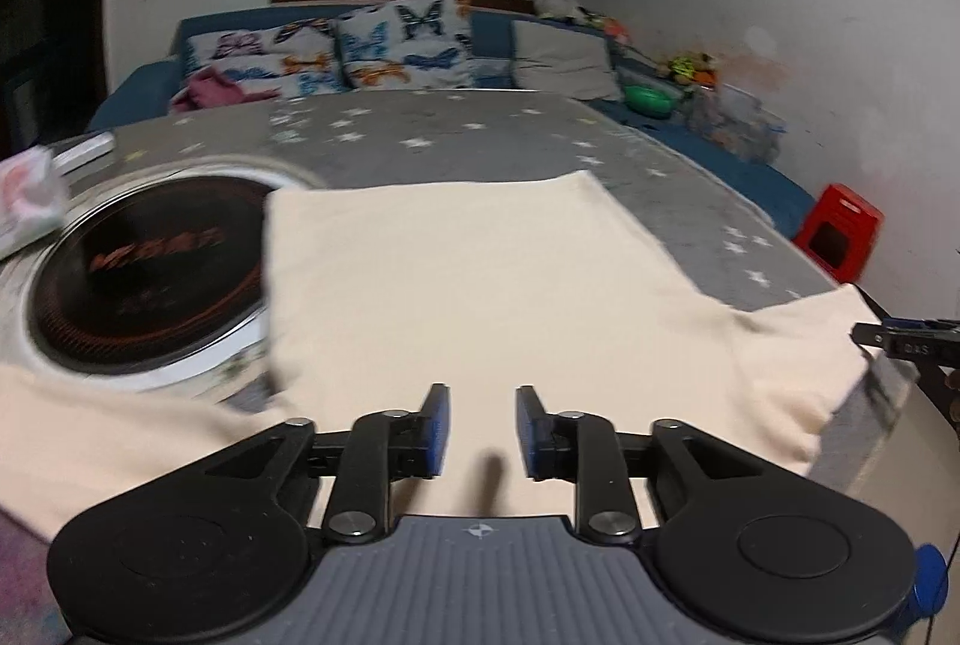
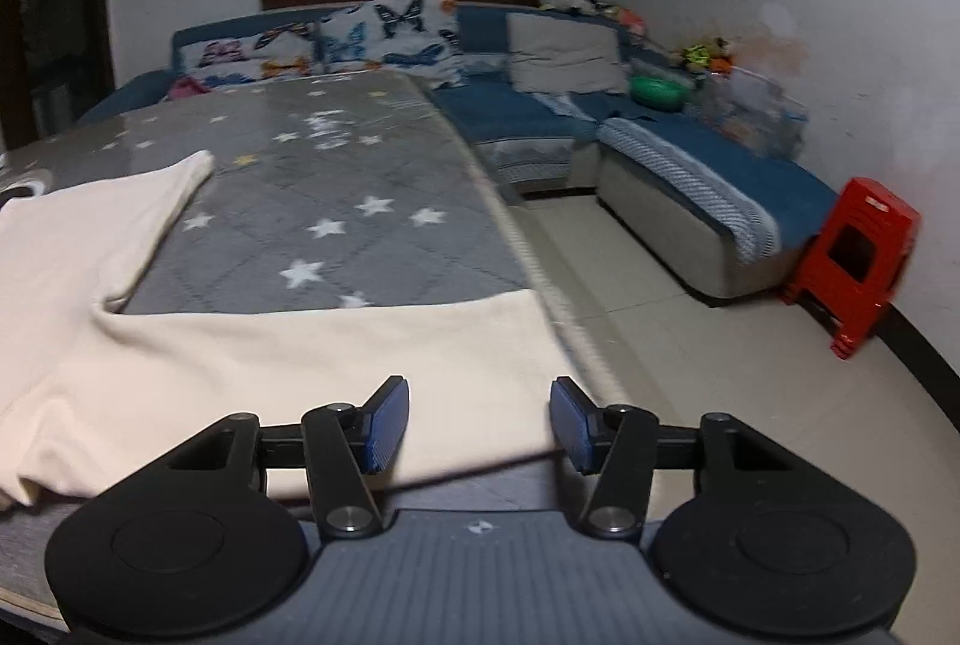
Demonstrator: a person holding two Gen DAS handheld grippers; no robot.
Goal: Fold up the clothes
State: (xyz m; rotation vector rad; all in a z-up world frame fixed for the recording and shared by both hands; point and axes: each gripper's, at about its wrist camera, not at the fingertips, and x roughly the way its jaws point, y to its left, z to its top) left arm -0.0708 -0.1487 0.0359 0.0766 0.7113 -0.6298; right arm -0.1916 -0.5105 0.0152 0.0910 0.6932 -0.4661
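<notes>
Cream T-shirt (image 1: 480, 285), soft, light and limp, lies flat on the star-print bench (image 2: 336, 201), best pinched at its near hem, with left gripper (image 1: 482, 432) and right gripper (image 2: 480, 426) both apart, empty.

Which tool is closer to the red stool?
The right tool. It hovers open at the table's right edge, with the red stool across the floor beyond it. The left tool is open over the cream shirt, farther left.

cooktop (image 1: 150, 279) orange lettering, blurred, unreadable
</notes>
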